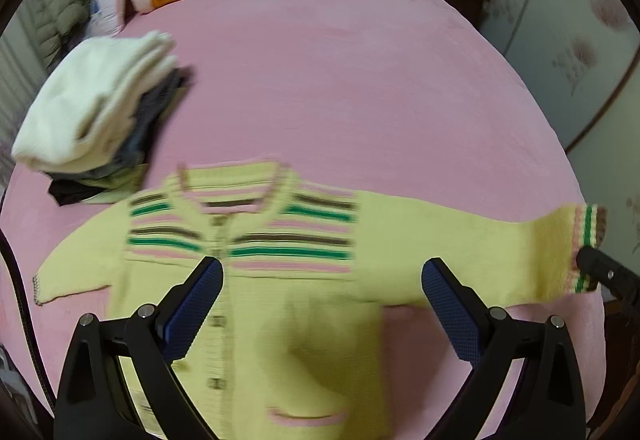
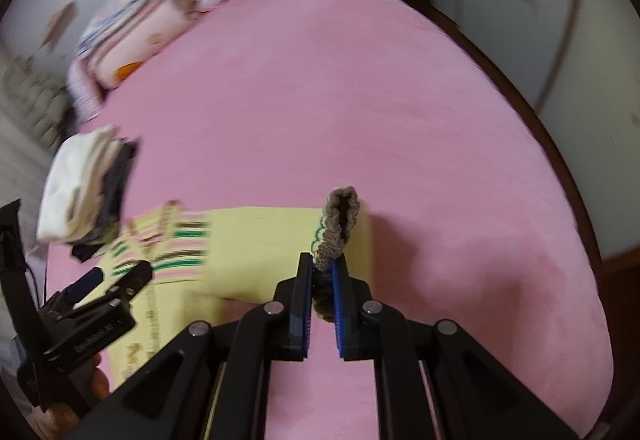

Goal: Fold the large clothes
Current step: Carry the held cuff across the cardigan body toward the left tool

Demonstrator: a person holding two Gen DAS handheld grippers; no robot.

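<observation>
White lettering runs along the left gripper body at eight o'clock, too blurred to read.

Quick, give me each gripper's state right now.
Left gripper: open, over the yellow cardigan, holding nothing.
Right gripper: shut on the cardigan's sleeve cuff.

The left claw hangs with its blue-padded fingers spread wide, gripping nothing. The right claw has its fingers nearly together, pinching a knitted cuff between the pads.
</observation>
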